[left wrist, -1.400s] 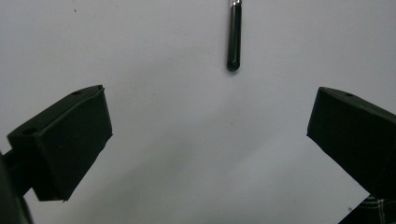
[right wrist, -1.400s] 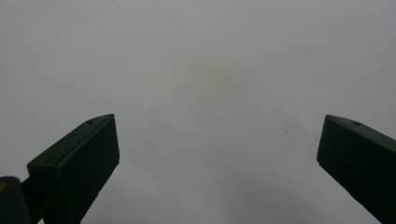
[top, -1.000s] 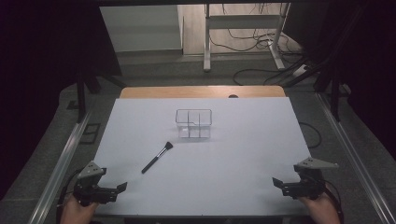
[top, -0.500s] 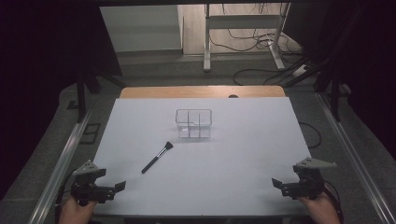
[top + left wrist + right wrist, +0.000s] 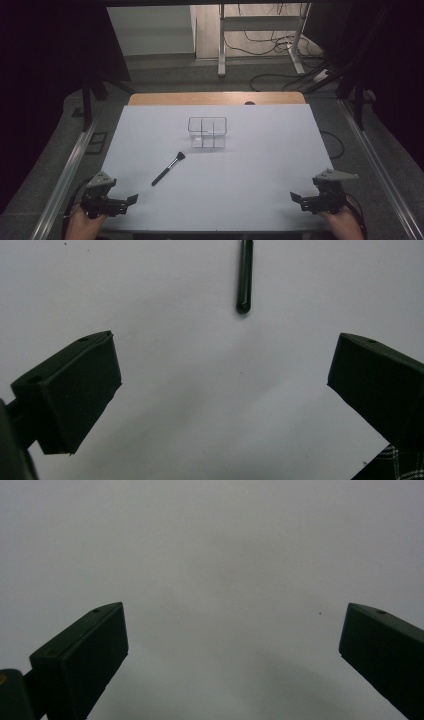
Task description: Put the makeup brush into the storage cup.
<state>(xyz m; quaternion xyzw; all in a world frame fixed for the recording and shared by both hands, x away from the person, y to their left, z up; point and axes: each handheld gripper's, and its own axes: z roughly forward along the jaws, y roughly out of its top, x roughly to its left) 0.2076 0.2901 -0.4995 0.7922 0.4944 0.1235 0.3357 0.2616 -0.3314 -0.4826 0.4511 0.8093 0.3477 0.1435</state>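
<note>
A black makeup brush lies slantwise on the white table top, bristles toward the far right. Behind it stands a clear plastic organizer box with several compartments, which look empty. My left gripper rests open at the near left corner, pointing right; the brush's handle end lies ahead of its wide-apart jaws in the left gripper view. At the near right corner my right gripper is open, pointing left, with only bare white table between its jaws.
A wooden strip borders the table's far edge. Metal rails run along both sides. Beyond the table are a white stand's legs and cables on the floor.
Both grippers have shifted slightly at the near corners; the brush and box have not moved.
</note>
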